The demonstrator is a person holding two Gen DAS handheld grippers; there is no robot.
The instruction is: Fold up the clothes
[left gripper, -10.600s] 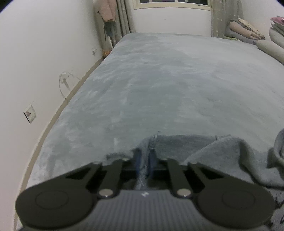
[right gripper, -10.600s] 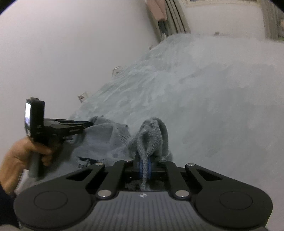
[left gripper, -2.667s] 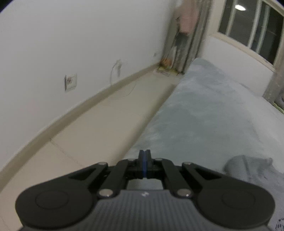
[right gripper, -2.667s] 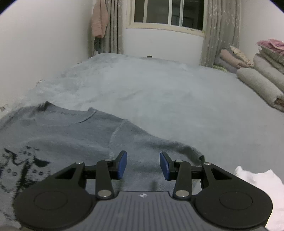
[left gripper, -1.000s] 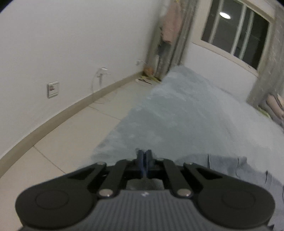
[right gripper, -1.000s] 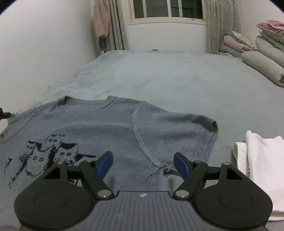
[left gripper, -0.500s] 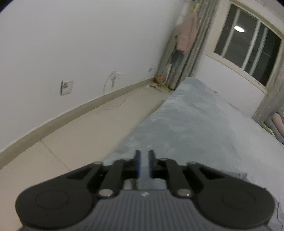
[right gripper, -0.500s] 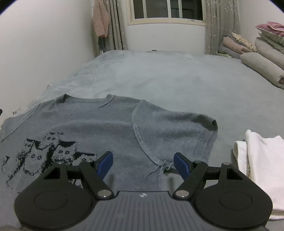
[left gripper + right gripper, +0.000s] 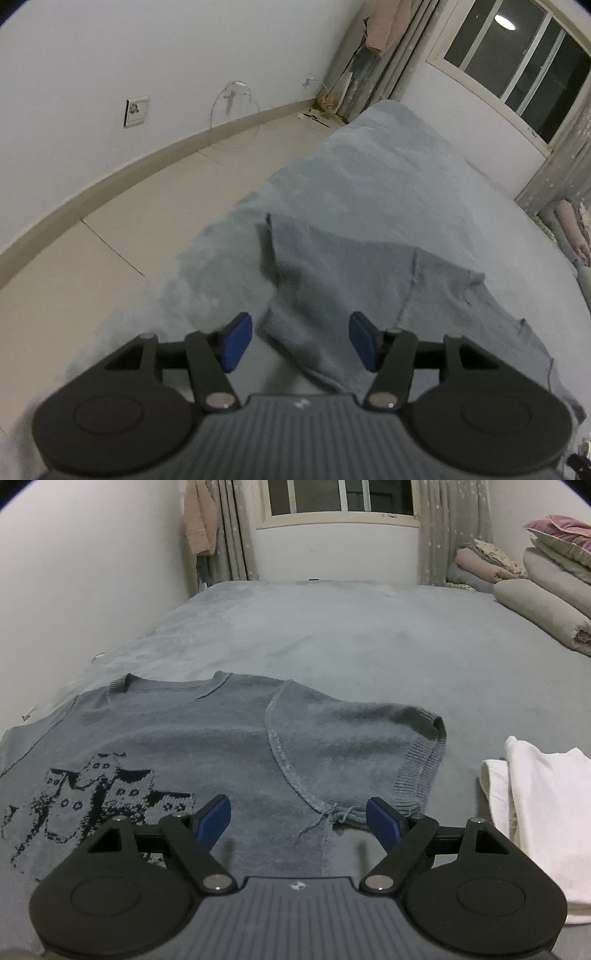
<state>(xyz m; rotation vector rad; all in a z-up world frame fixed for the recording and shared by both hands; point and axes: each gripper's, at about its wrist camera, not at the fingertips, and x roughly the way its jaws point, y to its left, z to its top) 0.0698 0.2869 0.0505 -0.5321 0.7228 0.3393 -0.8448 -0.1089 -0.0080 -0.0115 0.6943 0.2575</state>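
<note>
A grey knitted sweater (image 9: 207, 738) with a dark cat pattern lies spread flat on the grey bed (image 9: 351, 627), front side up. Its right sleeve (image 9: 369, 746) stretches out toward the right. My right gripper (image 9: 297, 821) hovers open just above the seam where that sleeve meets the body, nothing between its blue pads. In the left wrist view the left sleeve (image 9: 332, 273) lies near the bed's left edge. My left gripper (image 9: 301, 341) is open over that sleeve and holds nothing.
A folded white garment (image 9: 539, 812) lies on the bed at the right. Rolled bedding (image 9: 546, 590) is stacked at the far right. Left of the bed is tiled floor (image 9: 122, 229) and a white wall with a socket (image 9: 136, 110). Curtains (image 9: 229, 535) flank a window.
My left gripper has gone from shut to wide open and now looks down on the left sleeve lying on the bed. The right gripper stays open and has hardly moved.
</note>
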